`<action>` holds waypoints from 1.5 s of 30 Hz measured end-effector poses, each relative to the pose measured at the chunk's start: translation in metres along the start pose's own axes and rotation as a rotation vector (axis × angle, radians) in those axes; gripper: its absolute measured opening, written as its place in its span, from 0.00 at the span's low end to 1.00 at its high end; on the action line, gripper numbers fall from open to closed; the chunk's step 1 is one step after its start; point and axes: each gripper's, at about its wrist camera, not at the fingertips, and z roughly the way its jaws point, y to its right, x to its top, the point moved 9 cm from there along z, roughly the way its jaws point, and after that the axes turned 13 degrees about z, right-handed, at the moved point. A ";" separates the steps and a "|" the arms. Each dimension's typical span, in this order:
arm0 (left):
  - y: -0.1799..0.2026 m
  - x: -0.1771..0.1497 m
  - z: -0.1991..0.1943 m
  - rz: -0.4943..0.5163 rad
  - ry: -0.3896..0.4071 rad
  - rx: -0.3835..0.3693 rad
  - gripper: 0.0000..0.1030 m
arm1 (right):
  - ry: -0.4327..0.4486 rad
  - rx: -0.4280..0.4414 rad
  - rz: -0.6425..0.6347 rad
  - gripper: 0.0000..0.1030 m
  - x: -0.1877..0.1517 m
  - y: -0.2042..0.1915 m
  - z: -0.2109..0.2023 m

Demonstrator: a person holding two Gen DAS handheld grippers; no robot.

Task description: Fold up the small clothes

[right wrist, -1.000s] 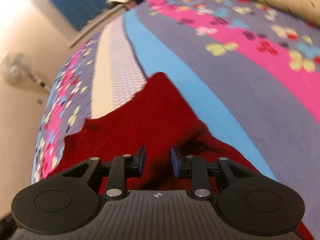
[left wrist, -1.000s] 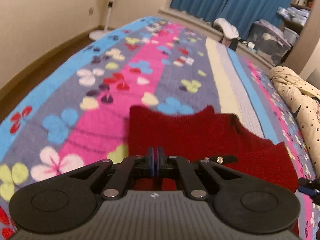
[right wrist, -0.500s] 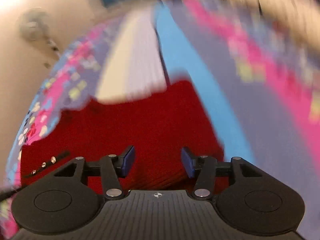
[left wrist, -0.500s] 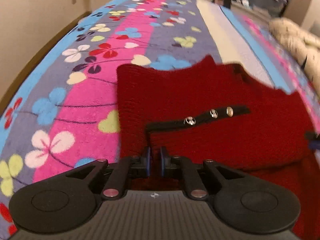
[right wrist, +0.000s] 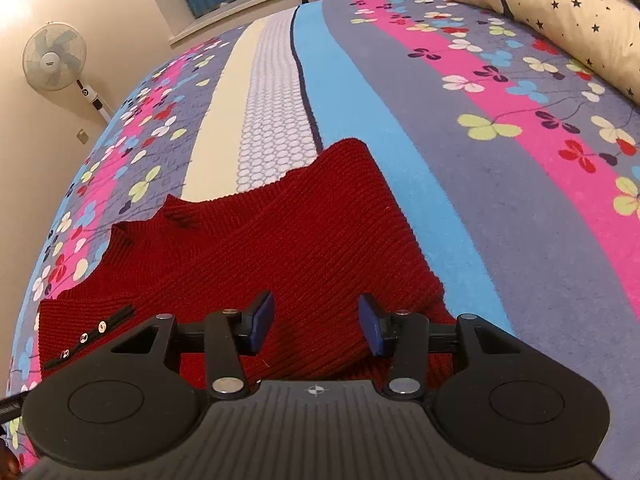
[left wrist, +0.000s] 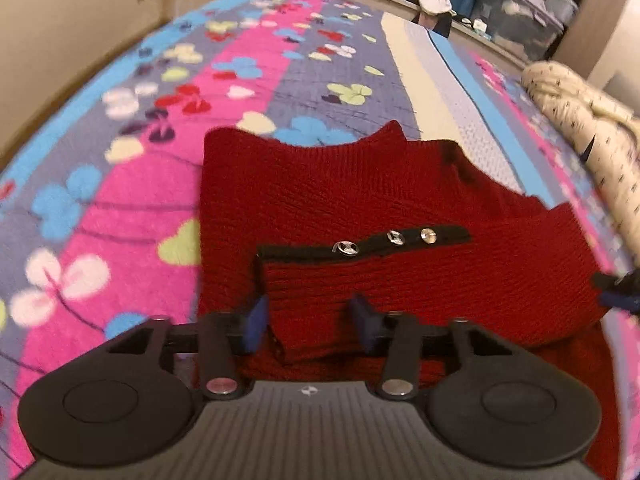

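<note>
A small red knit sweater (left wrist: 360, 200) lies on the flowered bed cover, a part folded over with a black button strip (left wrist: 384, 240) and three metal snaps on top. It also shows in the right wrist view (right wrist: 304, 240), the strip at its left. My left gripper (left wrist: 310, 322) is open, its jaws either side of the folded edge's near end, holding nothing. My right gripper (right wrist: 316, 326) is open and empty over the sweater's near right part. The right gripper's blue tip (left wrist: 618, 290) shows at the right edge of the left wrist view.
The striped flowered bed cover (right wrist: 500, 152) spreads all around. A cream star-print duvet (right wrist: 560, 12) lies along the right side. A standing fan (right wrist: 56, 60) is by the left wall. Storage boxes (left wrist: 516, 12) and blue curtains stand beyond the bed's far end.
Both grippers have opened: the left let go of the folded red part, which now lies flat showing the button strip. The right gripper's jaws widened and its view steadied.
</note>
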 end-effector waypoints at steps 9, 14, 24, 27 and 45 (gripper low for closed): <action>0.005 0.038 -0.045 0.105 0.247 0.085 0.14 | 0.045 -0.002 -0.036 0.48 0.006 -0.003 -0.006; -0.001 0.033 -0.034 0.129 0.191 0.169 0.17 | 0.051 0.006 -0.029 0.48 0.008 -0.002 -0.007; -0.007 0.038 -0.039 0.041 0.190 0.146 0.47 | 0.067 -0.028 0.006 0.48 0.011 0.006 -0.006; 0.006 0.031 -0.023 0.085 0.134 0.104 0.47 | 0.052 -0.030 0.017 0.48 0.009 0.009 0.000; 0.005 0.013 -0.027 0.077 0.082 0.083 0.52 | 0.064 -0.016 -0.006 0.48 0.004 0.006 -0.004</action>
